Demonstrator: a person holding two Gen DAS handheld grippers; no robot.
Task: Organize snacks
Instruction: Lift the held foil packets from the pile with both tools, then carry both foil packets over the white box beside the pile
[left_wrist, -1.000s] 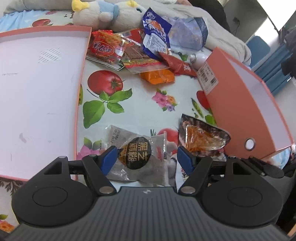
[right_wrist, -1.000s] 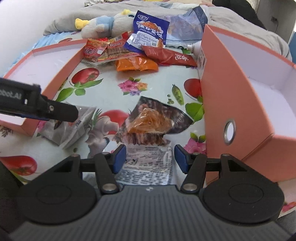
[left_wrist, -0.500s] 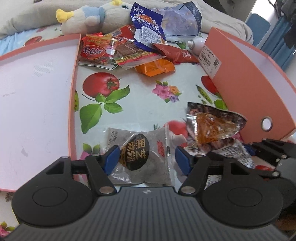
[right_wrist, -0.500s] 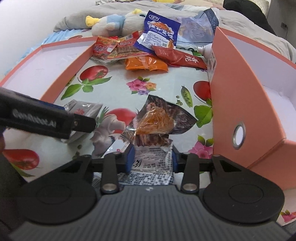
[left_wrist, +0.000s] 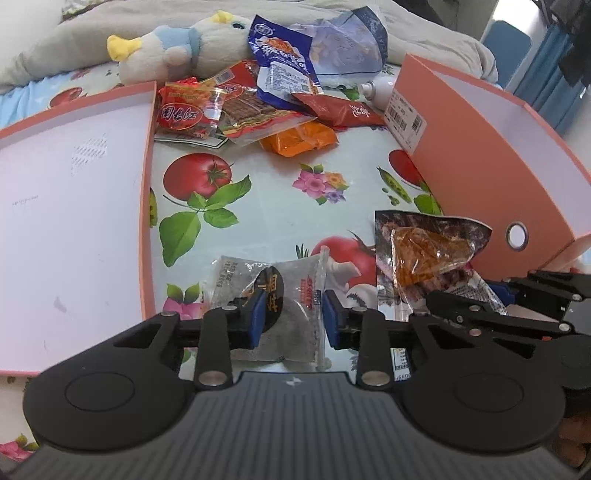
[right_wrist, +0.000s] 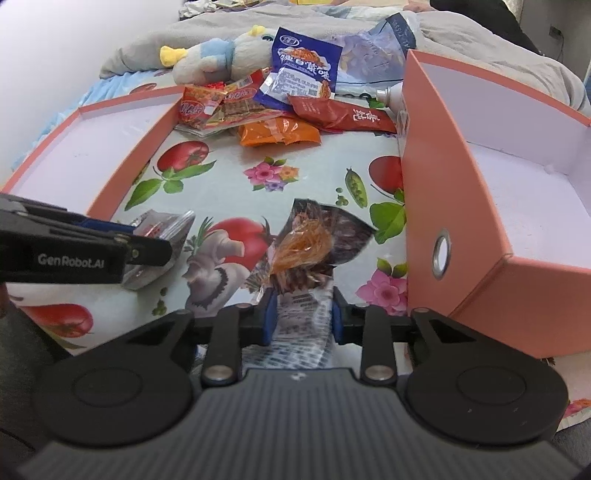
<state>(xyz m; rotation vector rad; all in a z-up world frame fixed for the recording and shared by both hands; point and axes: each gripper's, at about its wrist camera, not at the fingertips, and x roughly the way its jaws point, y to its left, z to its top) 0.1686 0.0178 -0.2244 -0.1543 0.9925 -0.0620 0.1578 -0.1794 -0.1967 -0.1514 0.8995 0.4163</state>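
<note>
My left gripper (left_wrist: 293, 319) is shut on a grey sesame-paste packet (left_wrist: 291, 295) with a black round label, low over the tablecloth; it also shows in the right wrist view (right_wrist: 159, 236). My right gripper (right_wrist: 302, 321) is shut on the near end of a dark packet of orange shredded snack (right_wrist: 314, 240), which also shows in the left wrist view (left_wrist: 424, 247). A pile of snacks lies at the far side: a blue packet (left_wrist: 284, 62), a red packet (left_wrist: 184, 110), an orange packet (left_wrist: 299, 138) and a dark red packet (left_wrist: 340, 110).
A shallow orange lid with a white inside (left_wrist: 66, 206) lies on the left. A deep orange box (right_wrist: 461, 177) stands on the right. A plush toy (left_wrist: 177, 48) and a grey blanket lie behind the pile. A white bottle (left_wrist: 380, 88) lies by the box.
Both grippers have closed: the left jaws drew in on the grey packet, crumpling it, and the right jaws tightened on the dark packet. Both views shifted slightly.
</note>
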